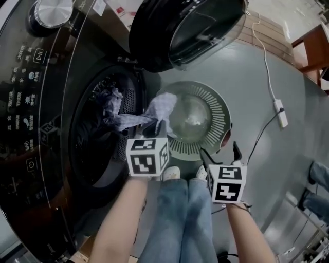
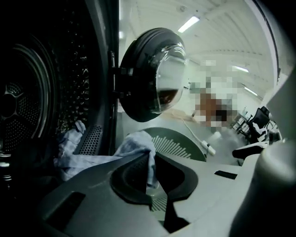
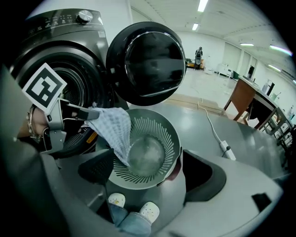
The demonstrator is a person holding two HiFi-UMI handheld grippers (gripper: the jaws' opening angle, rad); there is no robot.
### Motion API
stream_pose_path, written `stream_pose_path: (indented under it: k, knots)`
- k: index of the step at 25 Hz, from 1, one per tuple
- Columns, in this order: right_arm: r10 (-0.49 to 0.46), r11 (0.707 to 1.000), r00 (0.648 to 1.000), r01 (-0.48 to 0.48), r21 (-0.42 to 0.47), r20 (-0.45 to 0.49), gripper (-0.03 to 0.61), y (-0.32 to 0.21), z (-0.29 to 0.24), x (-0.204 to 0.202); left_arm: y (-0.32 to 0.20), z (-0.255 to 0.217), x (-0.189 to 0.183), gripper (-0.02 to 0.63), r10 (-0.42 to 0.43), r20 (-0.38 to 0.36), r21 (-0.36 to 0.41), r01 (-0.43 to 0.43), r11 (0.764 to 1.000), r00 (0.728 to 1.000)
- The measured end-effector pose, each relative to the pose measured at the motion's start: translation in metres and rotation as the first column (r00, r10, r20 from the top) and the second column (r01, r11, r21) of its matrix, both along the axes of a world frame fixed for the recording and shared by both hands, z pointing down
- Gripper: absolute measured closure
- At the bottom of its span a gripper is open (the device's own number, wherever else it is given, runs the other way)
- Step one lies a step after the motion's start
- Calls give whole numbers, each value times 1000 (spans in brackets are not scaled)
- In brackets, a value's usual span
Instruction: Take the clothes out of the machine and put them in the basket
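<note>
Cloth [image 1: 154, 109] stretches from inside the washer [image 1: 49, 108] to over the basket [image 1: 222, 115] rim, pinched tight by the left hand-held gripper [image 2: 151, 159]. Right hand-held gripper [image 1: 220, 150] hangs above the basket, jaws wide apart, holding nothing.

Ceiling strip lights [image 3: 202, 5] give bright, even light on the floor [image 1: 288, 169]. The drum [image 2: 27, 106] interior stays v. dark. Reflections on the door glass [image 1: 205, 23]. Both gripper views: heavy fisheye bend + black corners. Left gripper view is soft, bkgd washed out, foreground blurry.
</note>
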State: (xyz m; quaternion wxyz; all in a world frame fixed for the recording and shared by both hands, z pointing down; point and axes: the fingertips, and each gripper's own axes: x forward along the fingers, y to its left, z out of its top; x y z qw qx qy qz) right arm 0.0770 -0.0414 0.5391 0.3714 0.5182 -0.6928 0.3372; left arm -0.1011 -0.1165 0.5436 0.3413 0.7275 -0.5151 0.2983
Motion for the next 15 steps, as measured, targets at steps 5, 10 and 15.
stream_pose_path:
  k: [5,10,15]
  knots:
    - [45,999,999,-45,4,10,116,1,0,13,5,-19,45,592,75,-160,37,-70,997,984]
    - [104,995,994,-105,6,15,120,1,1,32,5,-52,112,592,204,-320,108,-179,978,925]
    - [151,989,988,-151,-11,18,124,4,3,47,-4,-67,125,592,167,-388,108,-135,985,906]
